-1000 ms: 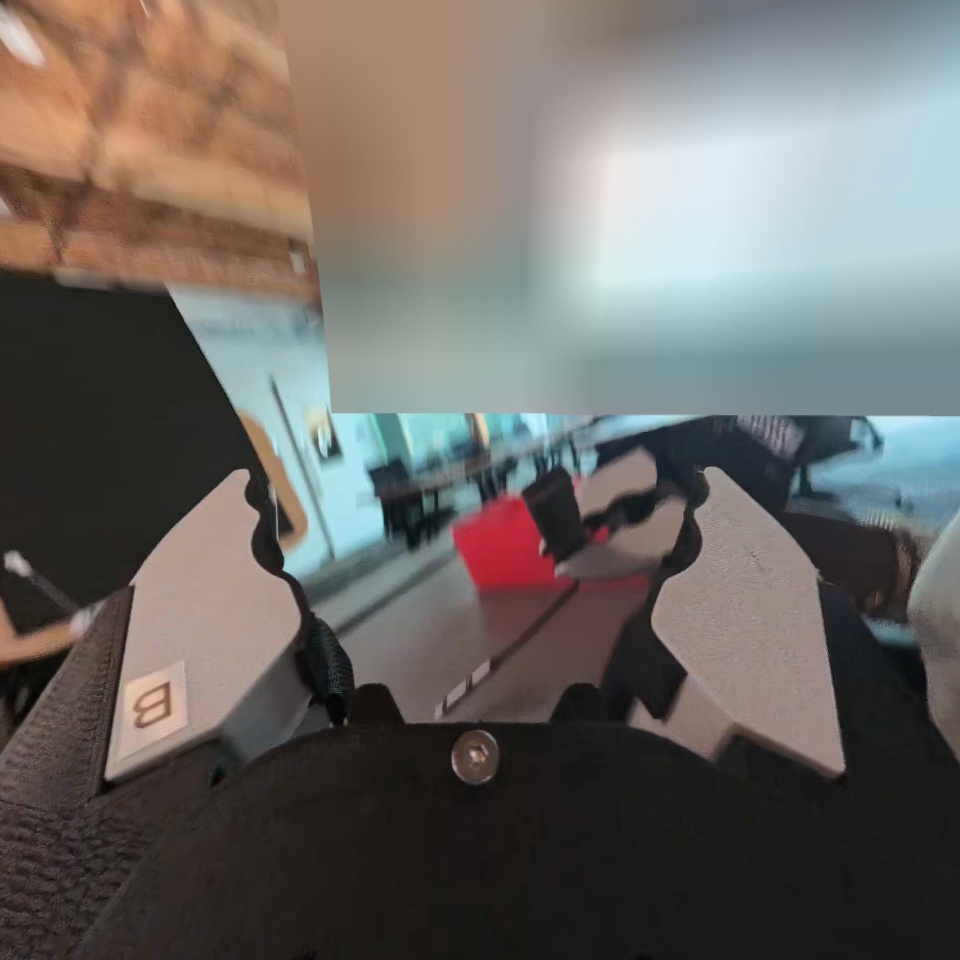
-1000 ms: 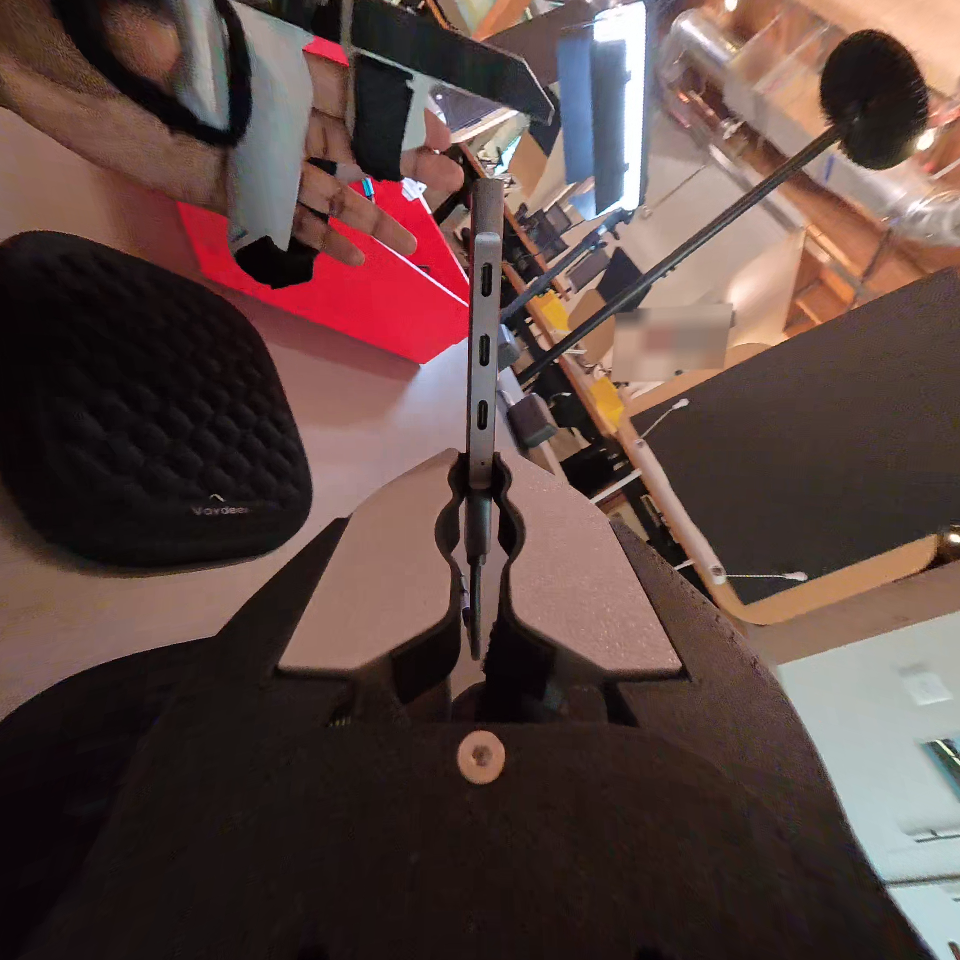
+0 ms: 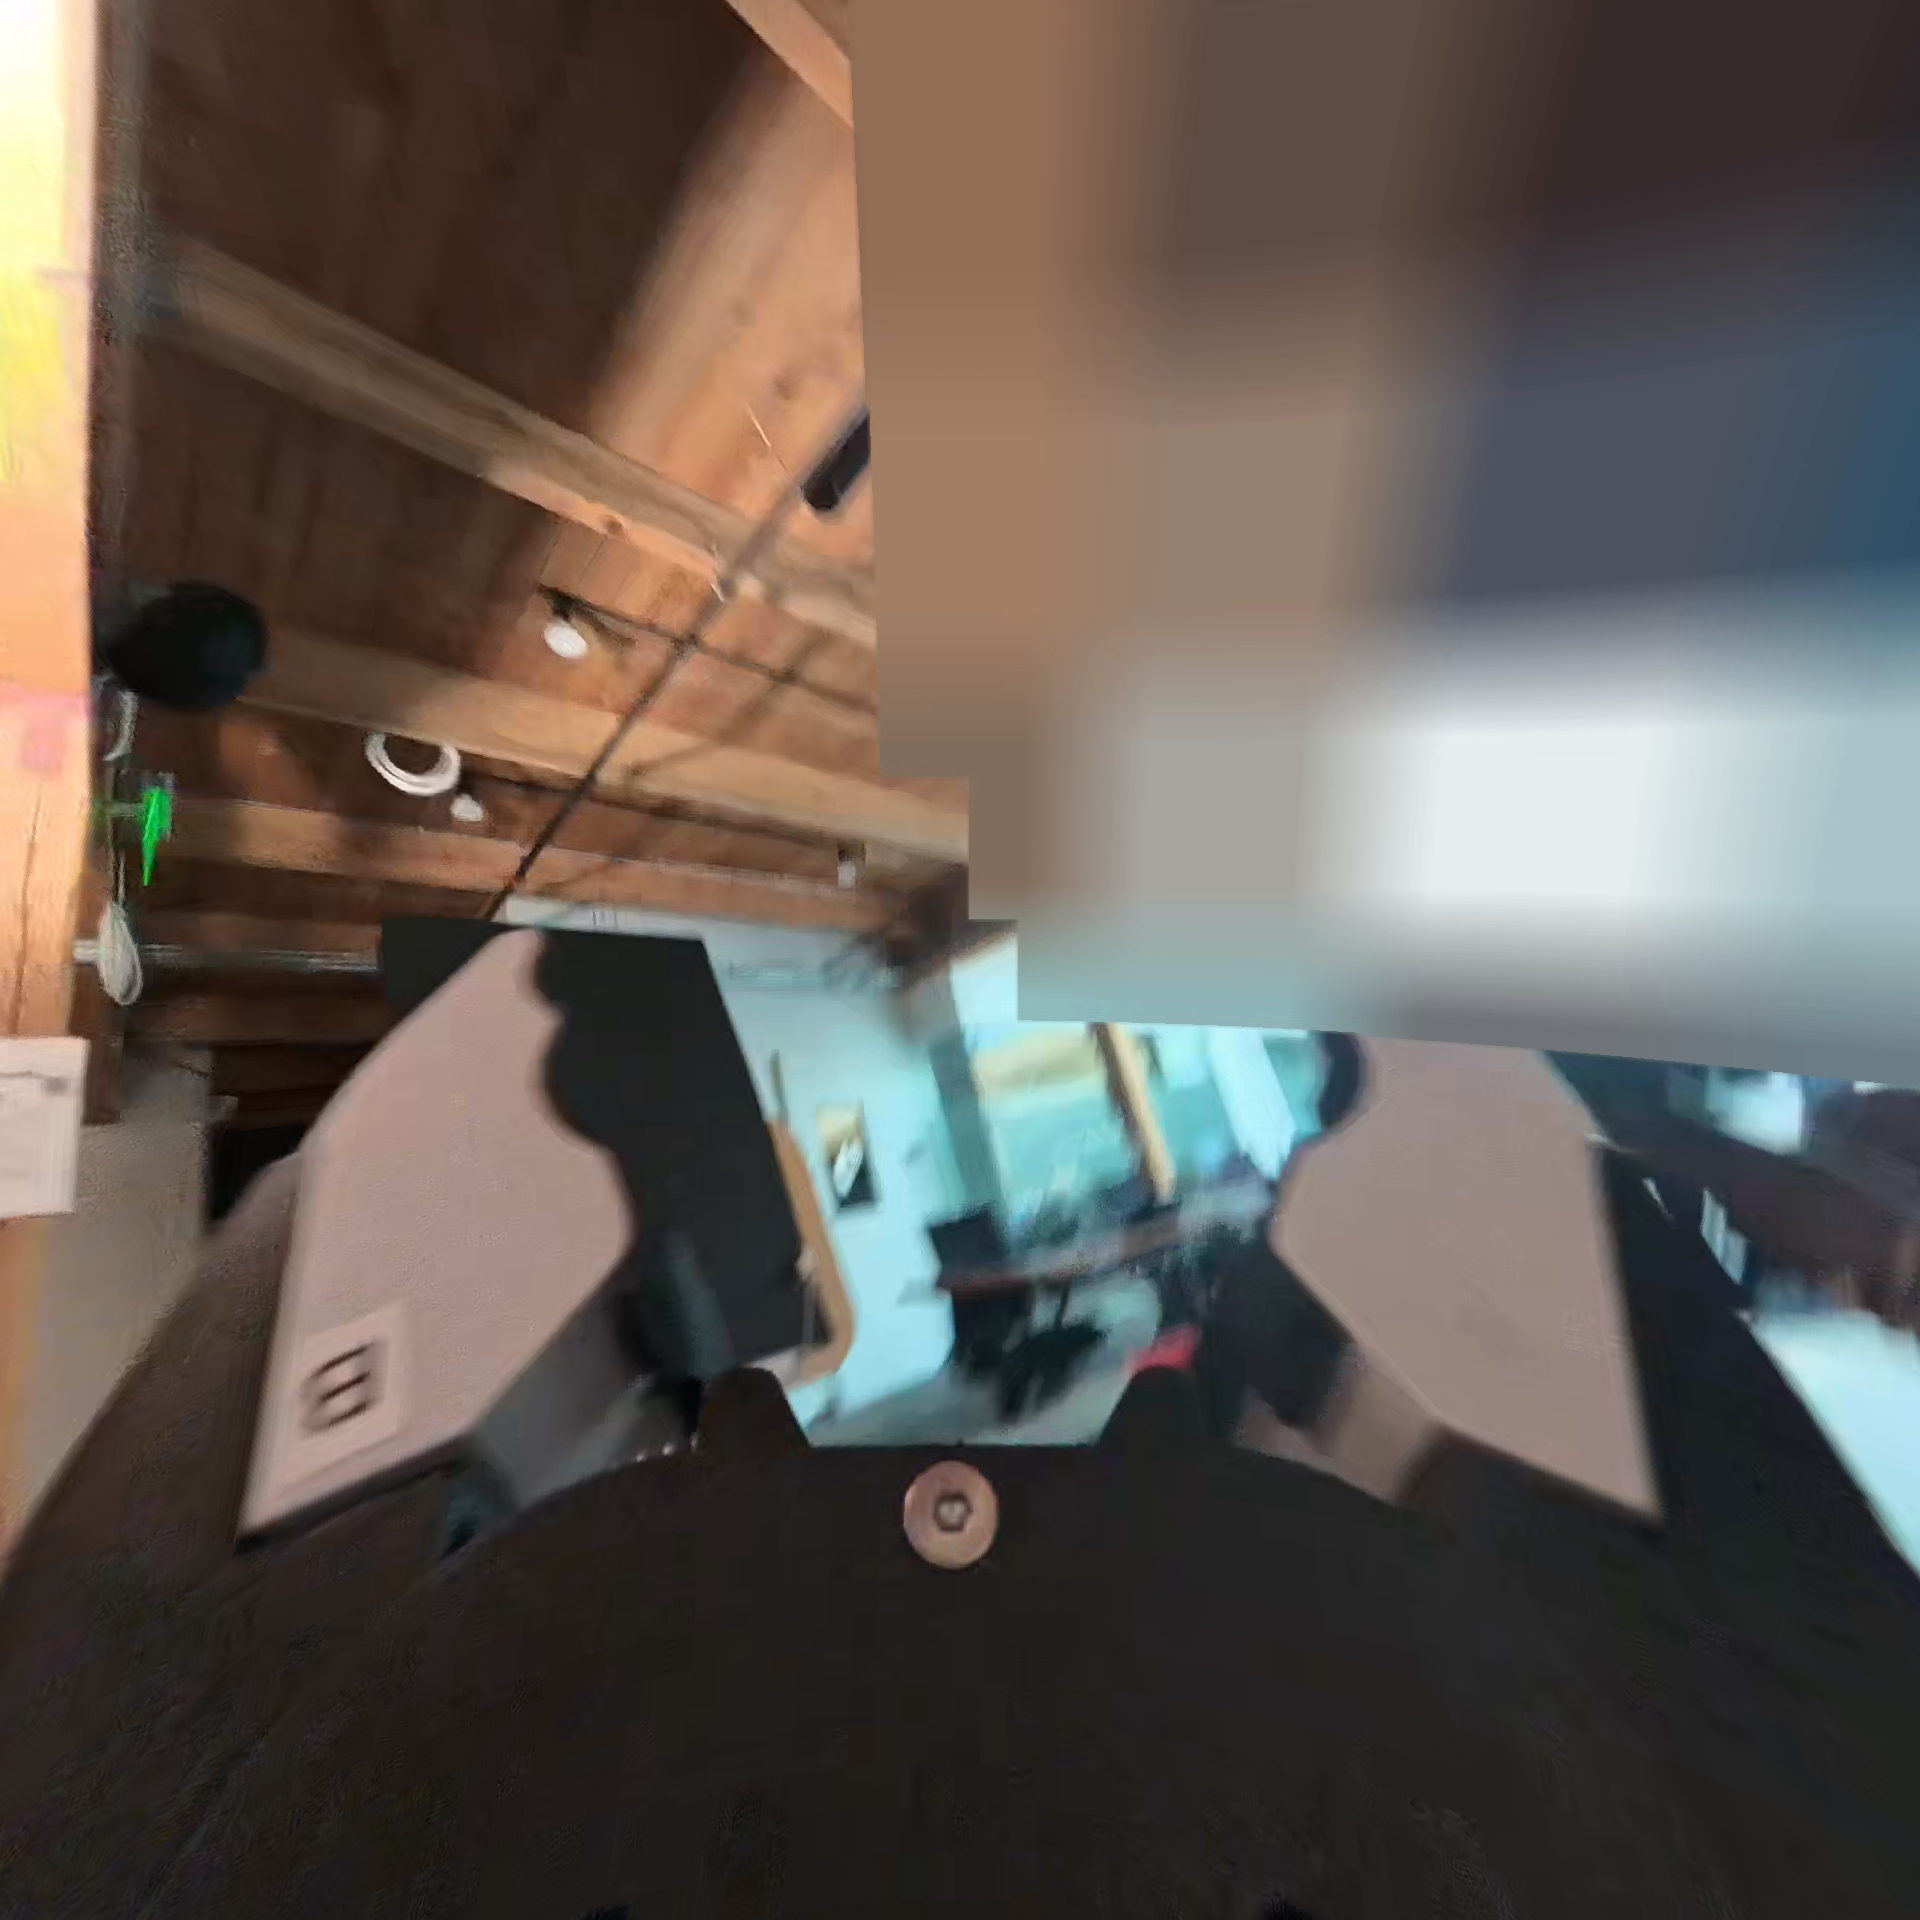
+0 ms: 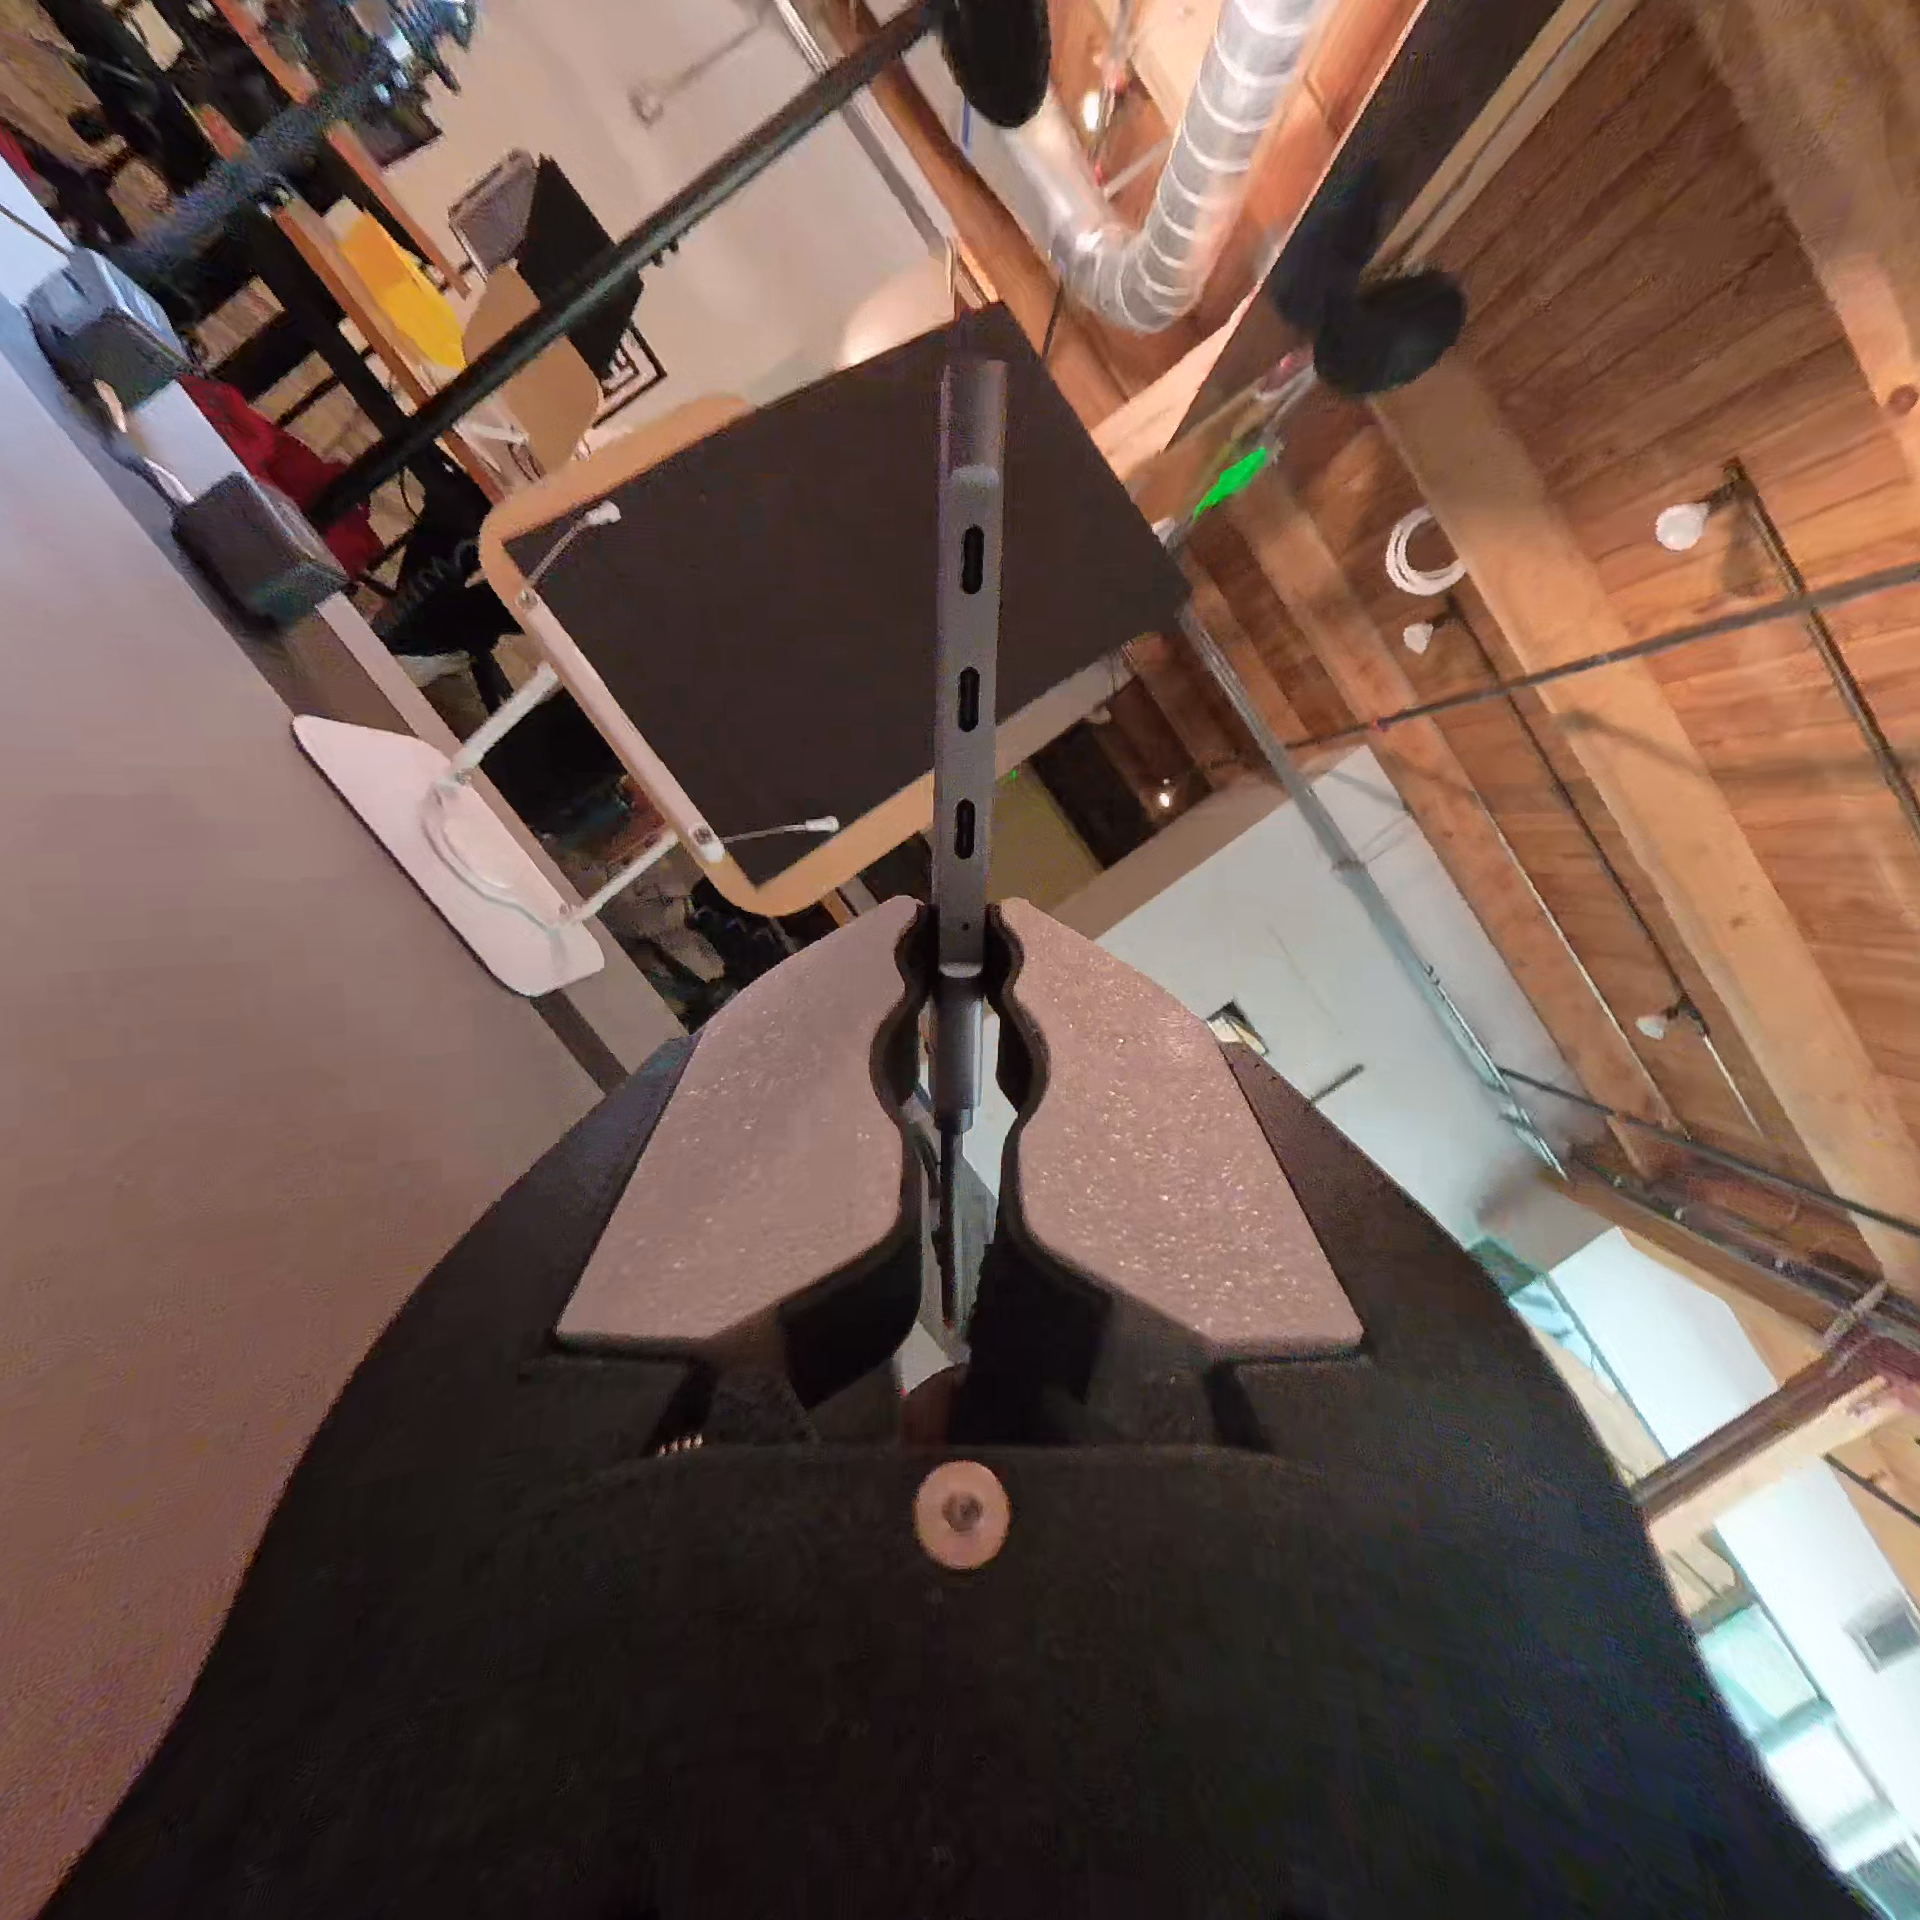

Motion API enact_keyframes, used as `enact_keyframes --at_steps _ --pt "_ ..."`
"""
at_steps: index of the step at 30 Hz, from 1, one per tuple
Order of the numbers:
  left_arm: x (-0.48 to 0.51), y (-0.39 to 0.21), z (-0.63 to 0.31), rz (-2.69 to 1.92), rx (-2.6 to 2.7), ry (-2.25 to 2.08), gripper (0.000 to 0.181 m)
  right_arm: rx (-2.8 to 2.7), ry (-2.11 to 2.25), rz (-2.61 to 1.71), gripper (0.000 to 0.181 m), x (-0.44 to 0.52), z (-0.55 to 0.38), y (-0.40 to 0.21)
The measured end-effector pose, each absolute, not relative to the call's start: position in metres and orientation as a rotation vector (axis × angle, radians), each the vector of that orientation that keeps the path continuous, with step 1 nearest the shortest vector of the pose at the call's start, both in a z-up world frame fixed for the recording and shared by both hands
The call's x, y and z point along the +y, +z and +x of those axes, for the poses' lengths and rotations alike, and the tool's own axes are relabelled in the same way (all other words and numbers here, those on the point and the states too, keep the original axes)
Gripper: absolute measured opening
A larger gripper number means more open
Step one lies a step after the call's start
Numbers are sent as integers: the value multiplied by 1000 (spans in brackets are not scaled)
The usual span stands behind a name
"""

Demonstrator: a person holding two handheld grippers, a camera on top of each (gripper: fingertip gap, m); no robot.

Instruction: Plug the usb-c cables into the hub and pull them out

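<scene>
My right gripper (image 4: 961, 920) is shut on a slim grey USB-C hub (image 4: 968, 665). The hub stands edge-on straight out from the fingertips, lifted off the table, with three empty ports facing the camera. Its thin cable runs back between the fingers (image 4: 790, 1153). My left gripper (image 3: 940, 1023) is open and empty, tilted up toward the ceiling, and its view is blurred by motion. No loose USB-C cable shows in either view.
The grey-brown table (image 4: 156, 935) fills the left of the right wrist view, with a white stand base (image 4: 416, 821) holding a black panel (image 4: 810, 623) at its far edge. Wooden ceiling beams (image 3: 468, 436) and a silver duct (image 4: 1174, 197) are overhead.
Both grippers have tilted upward, away from the table. The black pad, red box and the hand have left the right wrist view. The hub stays clamped, and the left gripper stays open.
</scene>
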State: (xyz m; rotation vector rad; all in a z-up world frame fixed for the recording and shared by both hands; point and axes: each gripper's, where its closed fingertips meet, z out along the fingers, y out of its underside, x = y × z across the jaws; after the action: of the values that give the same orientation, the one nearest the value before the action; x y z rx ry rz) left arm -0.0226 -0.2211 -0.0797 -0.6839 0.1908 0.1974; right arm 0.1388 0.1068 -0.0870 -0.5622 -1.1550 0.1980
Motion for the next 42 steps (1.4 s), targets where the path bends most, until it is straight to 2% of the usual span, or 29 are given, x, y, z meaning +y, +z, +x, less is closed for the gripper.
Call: enact_keyframes --at_steps 1,2,3,4,5,7,9,10,11,12,14,15,16,19,20,23,26,28,30,31,32,33,36,37,38,39,40,41,42 --pt "-213 -93 -15 -817 293 266 77 -1140 183 -591 9 120 142 -86" --pt "-207 -106 -10 -949 374 293 0 -1118 172 -607 9 133 145 -84" --pt "-205 -109 -14 -1010 348 306 0 -1101 180 -623 9 144 147 -83" --pt "-204 -110 -17 -1029 341 331 9 -1096 211 -648 9 156 146 -84" --pt "-206 -106 -20 -1001 327 356 41 -1106 255 -680 9 167 144 -88" --pt "-213 -87 -25 -878 251 357 129 -1140 313 -748 8 193 136 -100" --pt "-219 -81 -31 -833 205 314 132 -1177 305 -809 9 221 128 -116" --pt "-220 -85 -31 -863 214 301 103 -1218 292 -835 9 234 122 -127" --pt "-218 -97 -29 -955 267 297 32 -1272 268 -852 9 245 117 -140" --pt "-217 -104 -32 -1018 278 308 0 -1323 235 -864 9 256 113 -153" --pt "-214 -109 -42 -1090 247 355 0 -1407 164 -908 10 277 106 -179" --pt "-214 -110 -43 -1095 258 382 5 -1459 140 -944 10 286 104 -194" --pt "-214 -106 -45 -1072 249 417 29 -1512 117 -983 10 293 103 -208" --pt "-217 -86 -53 -934 178 475 139 -1638 62 -1116 24 308 104 -245" --pt "-219 -83 -51 -899 179 472 145 -1670 73 -1161 35 308 105 -252" --pt "-223 -78 -47 -844 182 424 143 -1621 159 -1244 86 306 103 -248" --pt "-223 -80 -55 -855 133 394 142 -1355 320 -1179 136 304 101 -206" --pt "-229 -79 -62 -825 102 436 144 -1121 522 -1041 146 287 106 -163" --pt "-232 -79 -67 -824 85 459 142 -896 658 -1022 145 278 126 -132" --pt "-232 -84 -66 -865 99 456 115 -828 724 -1021 113 271 136 -123" --pt "-231 -99 -61 -983 161 450 12 -809 784 -1015 11 257 147 -118" --pt "-235 -101 -63 -1019 128 443 0 -803 865 -990 0 239 154 -112" --pt "-247 -92 -66 -953 153 543 4 -767 1067 -931 0 197 166 -95" --pt "-249 -87 -70 -931 144 595 47 -723 1087 -838 21 185 172 -84" --pt "-249 -81 -75 -905 126 633 108 -685 1096 -735 61 171 178 -73" --pt "-250 -76 -81 -885 98 648 141 -689 1114 -707 85 161 180 -69" --pt "-251 -77 -82 -895 99 649 141 -718 1147 -739 83 154 177 -71" --pt "-253 -79 -83 -915 105 639 128 -777 1186 -772 80 144 173 -76" --pt "-254 -90 -83 -1008 137 625 62 -859 1212 -784 28 130 171 -83"
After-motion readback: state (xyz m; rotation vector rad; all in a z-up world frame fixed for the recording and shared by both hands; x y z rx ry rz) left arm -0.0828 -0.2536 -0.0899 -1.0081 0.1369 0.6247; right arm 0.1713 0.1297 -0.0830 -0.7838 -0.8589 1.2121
